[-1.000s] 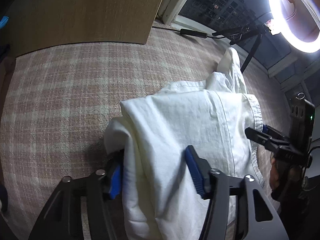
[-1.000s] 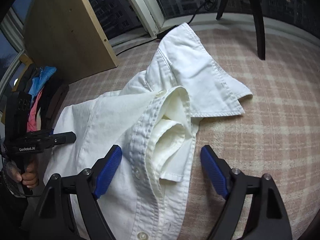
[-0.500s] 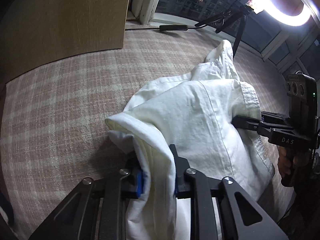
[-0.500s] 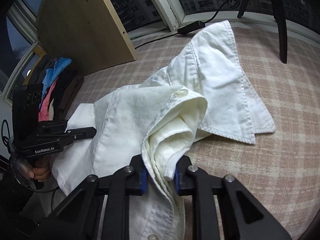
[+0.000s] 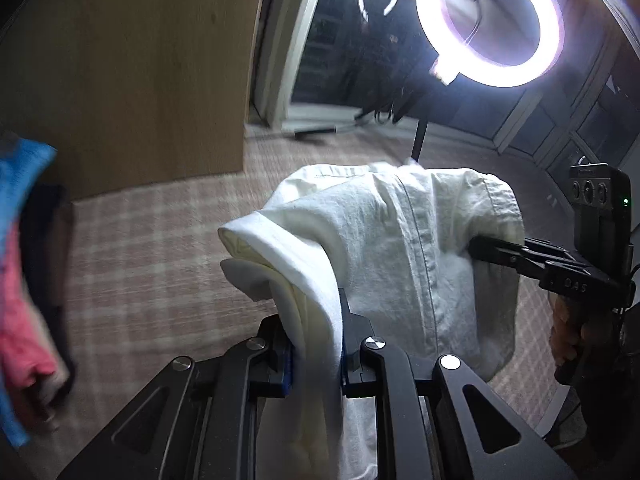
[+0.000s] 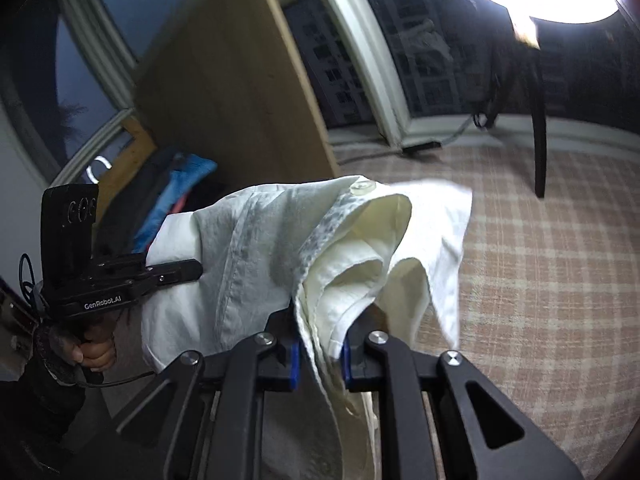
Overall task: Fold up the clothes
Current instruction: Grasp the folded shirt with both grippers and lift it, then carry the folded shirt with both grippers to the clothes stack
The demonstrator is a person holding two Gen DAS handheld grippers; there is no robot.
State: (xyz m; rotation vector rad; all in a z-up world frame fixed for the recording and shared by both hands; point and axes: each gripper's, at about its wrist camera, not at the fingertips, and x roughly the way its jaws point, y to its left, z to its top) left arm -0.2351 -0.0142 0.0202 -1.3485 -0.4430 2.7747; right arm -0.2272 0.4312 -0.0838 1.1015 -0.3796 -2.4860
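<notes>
A white button-up shirt (image 5: pixel 380 248) hangs bunched in the air above the plaid-covered surface (image 5: pixel 140 248), stretched between both grippers. My left gripper (image 5: pixel 316 344) is shut on a folded edge of it, with the blue pads pressing the cloth. In the right wrist view the same shirt (image 6: pixel 260 248) drapes over my right gripper (image 6: pixel 320 352), whose jaws are closing on the button-placket edge and pinch it. Each gripper shows in the other's view: the right gripper (image 5: pixel 476 246) at the shirt's right side, the left gripper (image 6: pixel 196 270) at its left side.
A pile of blue, pink and dark clothes (image 5: pixel 24 280) lies at the left, the same pile (image 6: pixel 176 196) by a leaning wooden board (image 6: pixel 232 92). A lit ring light (image 5: pixel 488 20) stands on a dark pole (image 6: pixel 540 120) near the window. Cables run along the sill.
Both grippers closed on the shirt's edges a second ago and have since lifted it off the plaid surface. The shirt now hangs between them instead of lying flat.
</notes>
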